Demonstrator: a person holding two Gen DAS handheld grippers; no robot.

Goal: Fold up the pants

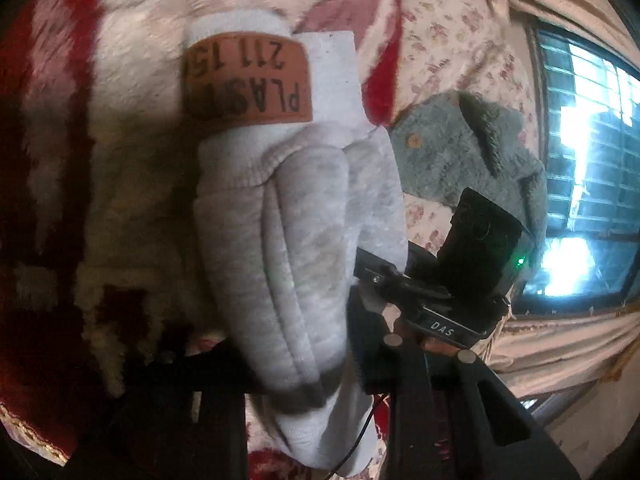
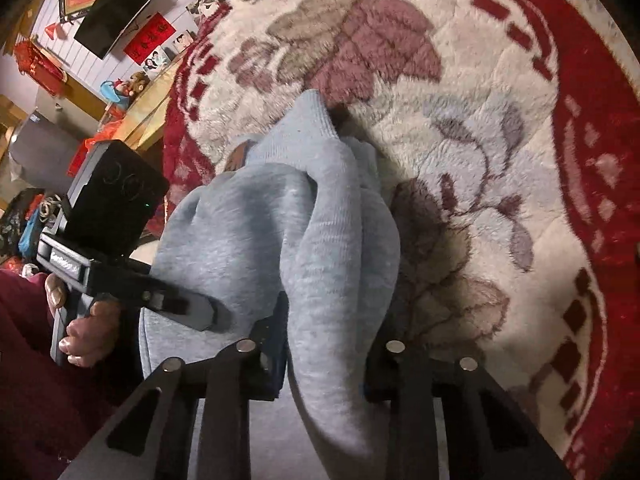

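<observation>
Grey pants [image 1: 296, 216], bunched, hang above the blanket [image 2: 460, 128]. Left gripper [image 1: 320, 392] and right gripper [image 2: 324, 364] each clamp a fold of cloth. The bundle's long axis runs away from both, patch [image 1: 248, 80] at the far end.

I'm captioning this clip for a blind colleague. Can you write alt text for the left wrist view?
The left tool is shut on bunched light grey sweatpants, whose orange patch shows upside-down lettering. Behind lies a fluffy red and cream blanket. At right, the right tool also meets the fabric, before a grey plush toy and a bright window.
</observation>
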